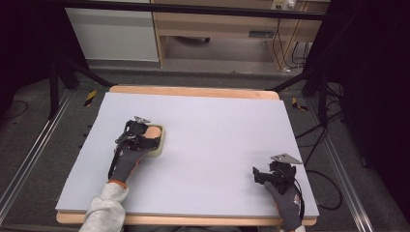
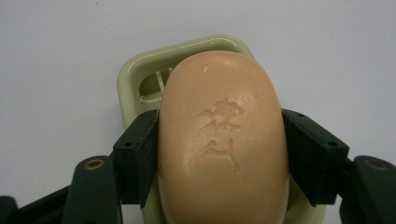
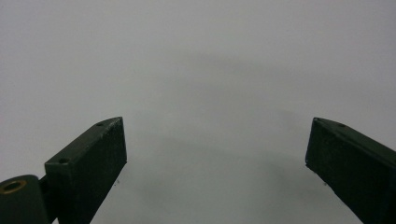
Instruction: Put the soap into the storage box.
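Pale grey desk [image 1: 203, 145] on dark floor; left claw [image 2: 219, 154] grips soap (over its dish [image 2: 140, 79]); right claw [image 3: 215, 154] gapes wide, empty.

The pale lavender-grey surface [image 1: 208, 145] is evenly and brightly lit from above in the high view, while the room around it falls off into near-black at both sides. In the left gripper view the peach oval soap bar [image 2: 222, 140] shows a soft sheen and sharp embossing. In the right gripper view a faint broad shadow lies on the surface between the dark jaws.
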{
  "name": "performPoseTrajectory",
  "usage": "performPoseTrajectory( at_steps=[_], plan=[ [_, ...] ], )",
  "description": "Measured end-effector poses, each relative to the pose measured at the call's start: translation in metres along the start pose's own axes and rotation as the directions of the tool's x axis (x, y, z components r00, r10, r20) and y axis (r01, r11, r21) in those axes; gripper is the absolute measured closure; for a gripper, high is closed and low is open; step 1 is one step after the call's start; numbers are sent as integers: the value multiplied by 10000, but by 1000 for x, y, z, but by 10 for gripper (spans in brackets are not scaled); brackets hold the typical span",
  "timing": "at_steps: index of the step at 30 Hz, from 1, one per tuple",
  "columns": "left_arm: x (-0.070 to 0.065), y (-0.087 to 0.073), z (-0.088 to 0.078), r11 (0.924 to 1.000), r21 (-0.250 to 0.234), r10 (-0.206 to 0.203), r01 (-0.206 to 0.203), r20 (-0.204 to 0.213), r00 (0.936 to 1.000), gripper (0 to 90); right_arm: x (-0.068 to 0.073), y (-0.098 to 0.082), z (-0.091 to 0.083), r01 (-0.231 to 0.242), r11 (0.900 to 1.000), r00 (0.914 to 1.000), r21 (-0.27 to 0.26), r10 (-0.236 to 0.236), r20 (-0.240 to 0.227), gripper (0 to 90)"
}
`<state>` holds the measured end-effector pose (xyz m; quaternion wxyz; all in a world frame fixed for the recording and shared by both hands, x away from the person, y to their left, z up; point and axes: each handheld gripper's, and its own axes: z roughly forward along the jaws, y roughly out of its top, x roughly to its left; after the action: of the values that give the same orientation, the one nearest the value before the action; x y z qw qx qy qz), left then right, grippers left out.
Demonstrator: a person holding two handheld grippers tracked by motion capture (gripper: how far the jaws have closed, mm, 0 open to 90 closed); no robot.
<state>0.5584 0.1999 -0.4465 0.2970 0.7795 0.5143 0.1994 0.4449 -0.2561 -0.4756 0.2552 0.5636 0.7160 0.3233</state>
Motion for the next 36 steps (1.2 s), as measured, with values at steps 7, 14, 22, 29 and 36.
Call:
performPoseTrajectory(
  at_steps=[7, 14, 22, 29, 36],
  plan=[
    [0, -1, 2, 10000, -31, -39, 39, 20, 10000, 315, 0, 0, 0, 9, 10000, 10000, 12, -9, 5, 56],
    [1, -1, 2, 10000, -18, -55, 55, 94, 9999, 311, 0, 0, 0, 8, 10000, 10000, 9, -8, 33, 55],
    [1, -1, 2, 10000, -2, -45, 45, 68, 10000, 309, 0, 0, 0, -6, 10000, 10000, 10, 5, 31, 55],
    [1, 1, -4, 9999, -148, -52, 54, 122, 9999, 264, 1, 0, 0, 37, 10000, 10000, 14, -37, 39, 55],
    [-1, 2, -18, 9985, -545, 41, -32, 172, 9998, 264, 0, 0, -1, 25, 10000, 10000, -7, -25, 71, 55]
  ],
)
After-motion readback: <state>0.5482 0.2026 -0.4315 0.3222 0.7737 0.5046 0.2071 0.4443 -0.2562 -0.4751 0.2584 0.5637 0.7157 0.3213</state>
